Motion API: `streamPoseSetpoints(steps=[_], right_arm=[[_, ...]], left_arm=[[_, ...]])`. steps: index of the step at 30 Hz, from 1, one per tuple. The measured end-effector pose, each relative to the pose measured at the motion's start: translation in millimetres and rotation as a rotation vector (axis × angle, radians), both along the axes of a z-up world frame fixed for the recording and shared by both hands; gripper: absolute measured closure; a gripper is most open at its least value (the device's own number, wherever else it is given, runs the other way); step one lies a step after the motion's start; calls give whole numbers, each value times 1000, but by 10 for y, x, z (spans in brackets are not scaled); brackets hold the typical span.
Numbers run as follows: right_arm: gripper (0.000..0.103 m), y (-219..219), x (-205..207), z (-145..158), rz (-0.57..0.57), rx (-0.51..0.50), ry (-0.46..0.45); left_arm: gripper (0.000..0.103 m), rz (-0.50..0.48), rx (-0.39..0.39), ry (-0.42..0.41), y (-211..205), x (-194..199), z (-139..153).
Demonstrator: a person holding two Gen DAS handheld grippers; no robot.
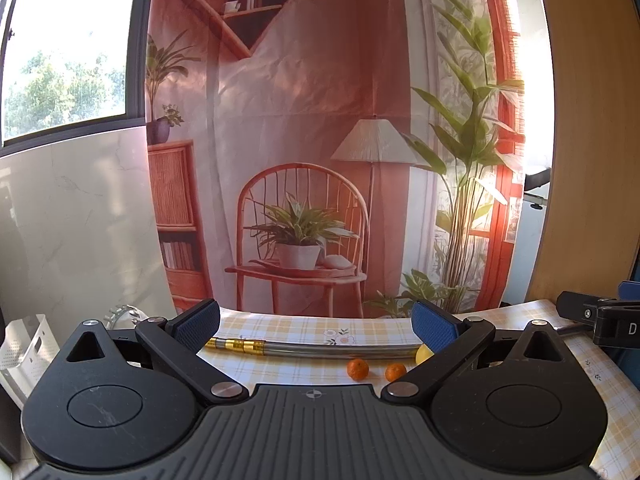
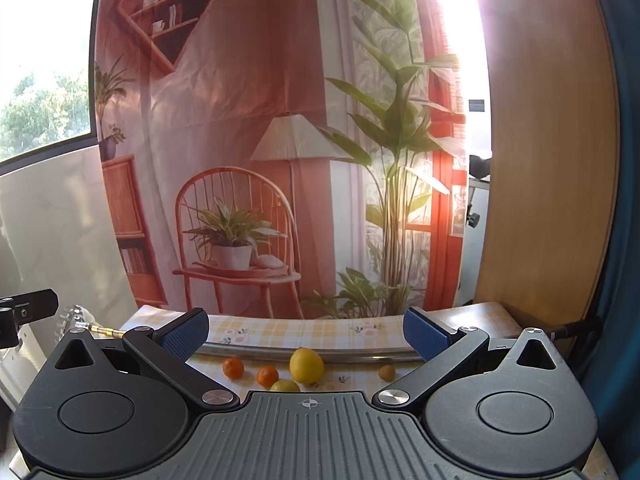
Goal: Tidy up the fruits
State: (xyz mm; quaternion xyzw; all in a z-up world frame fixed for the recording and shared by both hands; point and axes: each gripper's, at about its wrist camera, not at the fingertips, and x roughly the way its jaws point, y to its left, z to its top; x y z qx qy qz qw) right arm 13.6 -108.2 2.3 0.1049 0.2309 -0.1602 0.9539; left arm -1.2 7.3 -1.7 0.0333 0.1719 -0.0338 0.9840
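Two small oranges [image 1: 357, 369] [image 1: 395, 371] lie on the yellow checked tablecloth [image 1: 304, 332], with a yellow lemon [image 1: 424, 354] partly hidden behind my left gripper's right finger. My left gripper [image 1: 316, 326] is open and empty, raised above the table. In the right wrist view the two oranges [image 2: 233, 367] [image 2: 267, 375], the lemon [image 2: 306, 365], a green-yellow fruit [image 2: 284, 386] half hidden by the gripper body and a small brown fruit [image 2: 387, 372] lie in a row. My right gripper [image 2: 306, 330] is open, holding nothing, above them.
A metal tube with brass fittings [image 1: 304, 349] lies across the table behind the fruit. A white perforated basket [image 1: 24, 356] stands at the left edge. A printed backdrop [image 1: 312, 140] hangs behind the table and a wooden panel [image 2: 548, 160] rises at the right.
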Motion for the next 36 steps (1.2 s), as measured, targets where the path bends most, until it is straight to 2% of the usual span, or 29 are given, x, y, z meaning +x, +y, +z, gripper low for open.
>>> streamPoseSetpoints(steps=[13,18,21,27,36], right_arm=[[0,-95,116,-183,-12,19,42],[0,-155,166,-336,-16,43,63],[0,-206,251,-472,-12,63,102],[0,-268,340,-741,26,115,121],[0,-398,522,-1098,35,152,175]], left_arm=[[0,-15,-49,34,97,172,-170],[0,28,-25,38,169,265,-319],[0,60,4,69,213,390,-415],[0,54,-32,141,338,630,-645],[1,-6,35,239,211,961,-1039]])
